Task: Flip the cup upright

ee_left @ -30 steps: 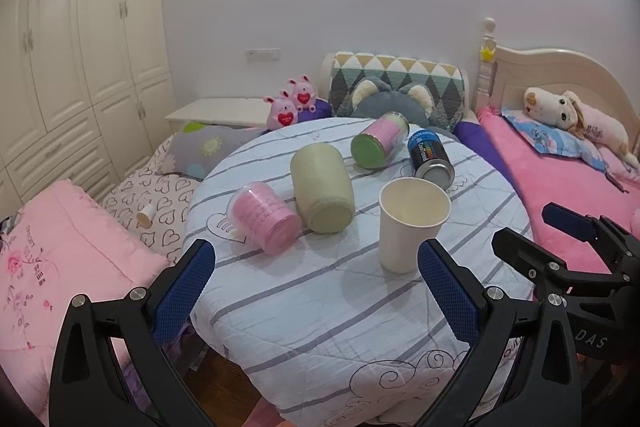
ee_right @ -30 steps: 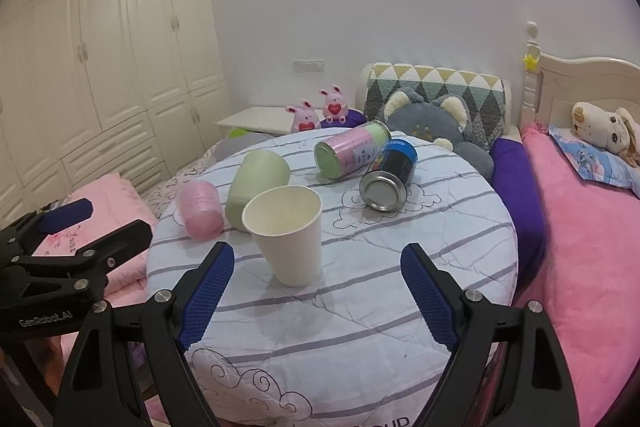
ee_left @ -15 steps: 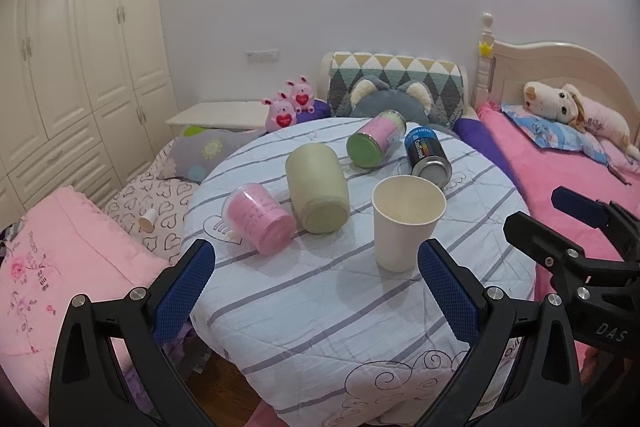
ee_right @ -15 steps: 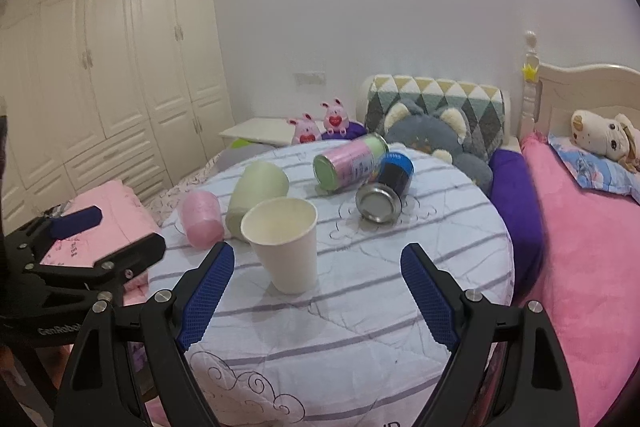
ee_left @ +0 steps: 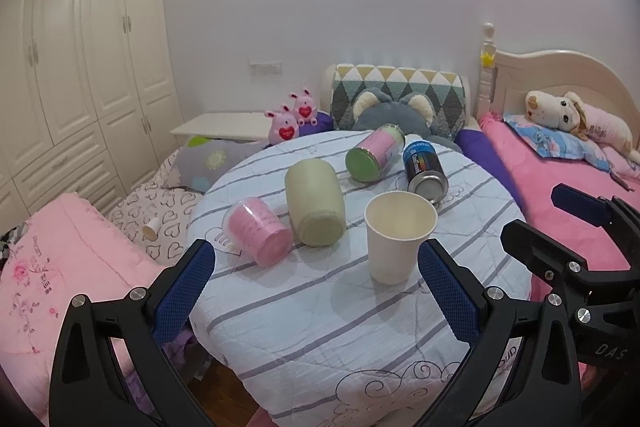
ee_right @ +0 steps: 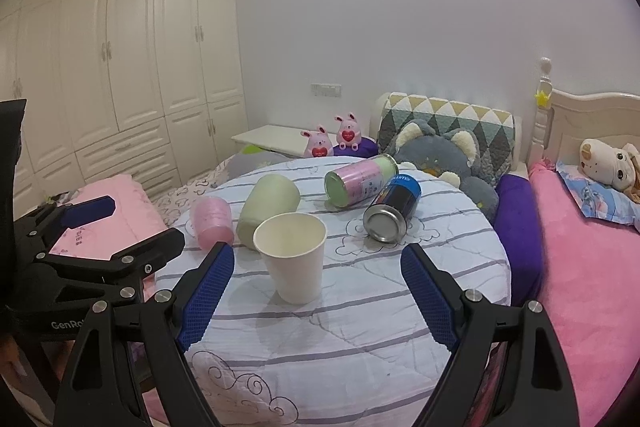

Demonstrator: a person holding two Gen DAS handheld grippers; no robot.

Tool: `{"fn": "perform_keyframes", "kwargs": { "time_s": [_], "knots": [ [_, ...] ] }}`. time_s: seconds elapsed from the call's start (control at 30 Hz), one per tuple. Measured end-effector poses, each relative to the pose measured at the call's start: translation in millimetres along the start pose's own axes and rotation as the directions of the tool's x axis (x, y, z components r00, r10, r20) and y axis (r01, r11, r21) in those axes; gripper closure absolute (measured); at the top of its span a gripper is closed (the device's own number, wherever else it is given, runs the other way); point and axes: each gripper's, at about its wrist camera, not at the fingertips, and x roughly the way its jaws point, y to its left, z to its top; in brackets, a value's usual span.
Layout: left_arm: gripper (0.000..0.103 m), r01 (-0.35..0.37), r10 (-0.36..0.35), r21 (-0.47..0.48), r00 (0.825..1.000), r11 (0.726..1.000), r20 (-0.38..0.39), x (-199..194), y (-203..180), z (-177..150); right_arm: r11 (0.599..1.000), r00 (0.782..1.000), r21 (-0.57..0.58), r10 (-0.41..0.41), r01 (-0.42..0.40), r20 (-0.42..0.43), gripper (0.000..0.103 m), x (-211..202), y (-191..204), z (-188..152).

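White paper cup point(ee_left: 400, 238) stands upright, mouth up, near the front middle of the round quilt-covered surface point(ee_left: 348, 331), so the flip looks done for this one, though that is a judgement from how it sits. Left gripper point(ee_left: 316, 291) is empty, its blue-padded fingers point(ee_left: 185, 291) spread wide; right gripper point(ee_right: 316, 297) likewise, fingers point(ee_right: 206, 293) wide apart, nothing between them. Both hang off the near edge, apart from the cup. Four containers lie on their sides behind it: pink cup point(ee_left: 258, 230) at left, pale green cup point(ee_left: 316, 202) just beside it and apparently touching, green-lidded pink canister point(ee_left: 374, 153) further back, blue can point(ee_left: 425, 166) next to the canister with its metal end toward the paper cup. Risks: the quilt is soft and wrinkled, so the light, apparently empty paper cup has a poor footing and a brush from either finger, or a tug on the cloth, could tip it again. If another cup is next, reaching past the paper cup from the right side could clip its rim; the left side has the clearer line to the pink and green cups. Those two lie close, so closing on one may roll the other, and the pink one is near the left edge, where it could go off onto the bedding. Hard to tell whether the can touches the paper cup's base; if it does, any nudge passes through.
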Motion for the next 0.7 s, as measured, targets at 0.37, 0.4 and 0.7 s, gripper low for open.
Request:
{"fn": "perform_keyframes", "kwargs": {
  "time_s": [0.37,0.4,0.7],
  "knots": [
    [0.000,-0.025,0.025,-0.002,0.999,1.000,0.044,-7,-7,5,1.000,1.000,0.012,0.006,-0.006,0.020,0.016,-7,-11,-1],
    [0.000,-0.030,0.030,-0.002,0.999,1.000,0.045,-7,-8,5,1.000,1.000,0.013,0.006,-0.006,0.021,0.016,-7,-11,-2],
    [0.000,-0.050,0.049,0.002,0.998,0.999,0.049,-7,-10,4,1.000,1.000,0.011,0.013,-0.014,0.023,0.016,-6,-14,-1]
  ]
}}
